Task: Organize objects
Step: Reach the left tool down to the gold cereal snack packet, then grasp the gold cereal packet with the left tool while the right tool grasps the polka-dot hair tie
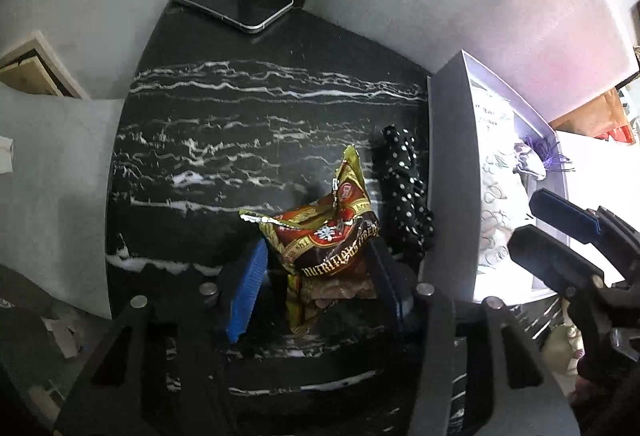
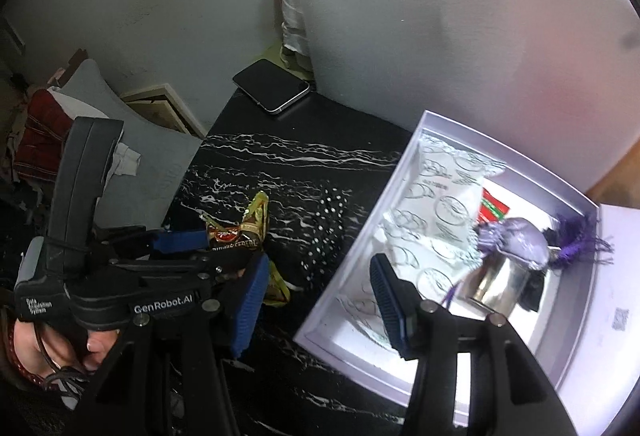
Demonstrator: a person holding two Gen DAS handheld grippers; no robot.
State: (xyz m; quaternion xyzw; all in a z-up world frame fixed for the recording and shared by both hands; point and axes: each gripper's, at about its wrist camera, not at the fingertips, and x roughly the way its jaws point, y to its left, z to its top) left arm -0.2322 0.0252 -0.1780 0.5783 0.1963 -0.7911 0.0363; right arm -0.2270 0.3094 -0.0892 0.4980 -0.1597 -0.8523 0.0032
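Our left gripper point(image 1: 320, 264) closes its ribbed blue pads on the crinkled foil snack packet point(image 1: 320, 232) lying on the black marbled worktop point(image 1: 260, 116), presumably for transfer to the rigid white box point(image 2: 568, 336). Our right gripper point(image 2: 320, 300) hangs part-open and empty at the box's edge.

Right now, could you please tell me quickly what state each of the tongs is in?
Left tongs: closed on the snack packet, on the black marble table.
Right tongs: open, holding nothing, at the edge of the white box.
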